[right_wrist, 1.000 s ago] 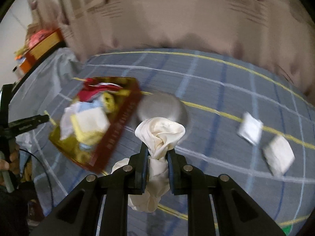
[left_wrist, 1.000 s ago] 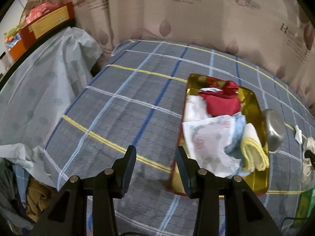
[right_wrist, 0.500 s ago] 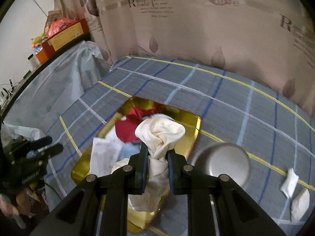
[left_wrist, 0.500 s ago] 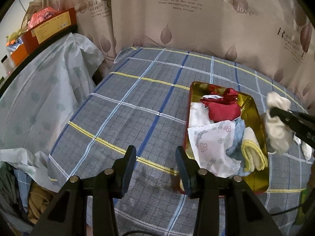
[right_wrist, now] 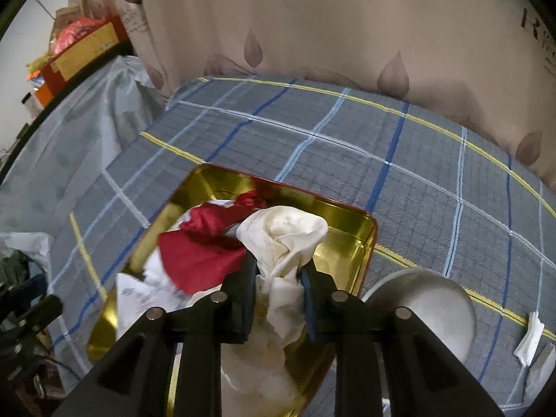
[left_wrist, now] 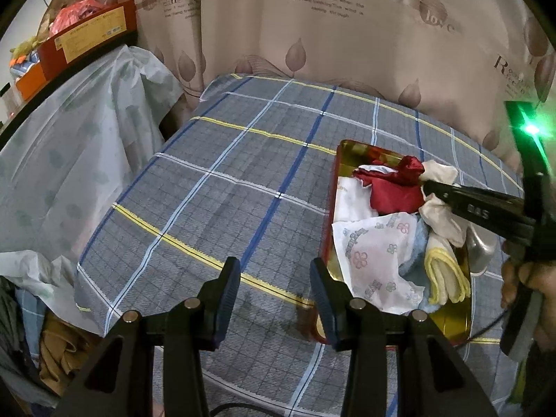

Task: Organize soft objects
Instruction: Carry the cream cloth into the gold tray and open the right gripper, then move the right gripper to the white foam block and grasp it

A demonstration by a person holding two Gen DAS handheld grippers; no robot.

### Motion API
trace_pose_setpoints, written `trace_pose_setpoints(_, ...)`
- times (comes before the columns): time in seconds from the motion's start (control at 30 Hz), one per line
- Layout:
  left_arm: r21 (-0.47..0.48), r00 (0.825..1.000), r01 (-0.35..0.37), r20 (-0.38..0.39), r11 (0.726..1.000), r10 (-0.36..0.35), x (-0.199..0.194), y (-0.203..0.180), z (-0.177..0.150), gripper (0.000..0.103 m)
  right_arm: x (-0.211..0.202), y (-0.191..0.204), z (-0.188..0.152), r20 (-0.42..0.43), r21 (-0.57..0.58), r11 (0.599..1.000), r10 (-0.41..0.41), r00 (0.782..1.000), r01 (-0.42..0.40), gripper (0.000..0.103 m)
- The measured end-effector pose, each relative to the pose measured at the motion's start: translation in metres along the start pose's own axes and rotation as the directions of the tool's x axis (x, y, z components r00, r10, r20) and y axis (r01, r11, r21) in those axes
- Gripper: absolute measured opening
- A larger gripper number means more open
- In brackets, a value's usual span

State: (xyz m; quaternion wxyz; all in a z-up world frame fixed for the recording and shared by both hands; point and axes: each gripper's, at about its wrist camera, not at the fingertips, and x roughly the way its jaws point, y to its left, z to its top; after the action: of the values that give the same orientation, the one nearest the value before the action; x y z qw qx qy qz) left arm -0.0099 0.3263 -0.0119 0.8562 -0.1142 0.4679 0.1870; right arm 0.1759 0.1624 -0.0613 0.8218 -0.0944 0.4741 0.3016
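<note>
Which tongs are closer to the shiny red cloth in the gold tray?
Right. The right tongs hover over the gold metal tray beside the shiny red cloth, their jaws just opening around a cream cloth. The left tongs hang open outside the tray.

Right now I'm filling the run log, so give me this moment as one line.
stage: placing | right gripper: jaws just opening, cream cloth between them over gold tray | left gripper: open, empty

Left of the gold tray [left_wrist: 464, 330] the plaid bed [left_wrist: 222, 187] lies bare, wide passage right up to the curtain [left_wrist: 347, 45]. The tray itself is heaped with cloths [left_wrist: 378, 253]. A metal bowl [right_wrist: 422, 307] sits just beside its right edge, narrowing that side, with white scraps [right_wrist: 530, 338] beyond.
</note>
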Motion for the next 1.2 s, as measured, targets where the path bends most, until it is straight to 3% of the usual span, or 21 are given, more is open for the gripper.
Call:
trace_pose_setpoints(0.07,0.004,1.000,0.003,0.001,1.000,-0.003,0.000,-0.001,0.000,0.042,0.005,-0.003,0.001,-0.010,0.007,1.000,-0.007,1.000,0.007,0.028)
trace_pose_setpoints(0.2,0.005,1.000,0.010,-0.001,1.000,-0.010,0.000,-0.001,-0.001,0.042,0.006,-0.009,0.001,-0.007,0.023,1.000,-0.017,1.000,0.017,0.048)
trace_pose_setpoints(0.3,0.005,1.000,0.010,-0.005,1.000,-0.010,0.001,-0.002,-0.001,0.042,0.001,-0.013,0.002,0.001,0.038,0.999,0.000,1.000,0.000,0.055)
trace_pose_setpoints(0.6,-0.008,1.000,0.026,-0.016,1.000,-0.026,0.004,-0.001,-0.001,0.042,-0.019,-0.009,0.000,0.023,0.025,0.999,0.042,0.999,-0.043,0.057)
trace_pose_setpoints(0.83,-0.004,1.000,0.023,-0.017,1.000,-0.023,0.005,-0.004,-0.002,0.042,-0.050,-0.012,-0.020,0.052,0.011,0.997,0.070,0.996,-0.071,0.057)
trace_pose_setpoints(1.0,0.021,1.000,0.013,-0.023,1.000,-0.013,0.006,-0.010,-0.003,0.042,-0.079,-0.047,-0.048,0.068,0.053,0.998,0.029,0.997,-0.033,0.061)
trace_pose_setpoints(1.2,0.068,0.999,0.001,-0.032,0.998,0.002,0.009,-0.024,-0.007,0.042,-0.119,-0.131,-0.079,0.054,0.158,0.981,-0.122,0.991,0.112,0.065)
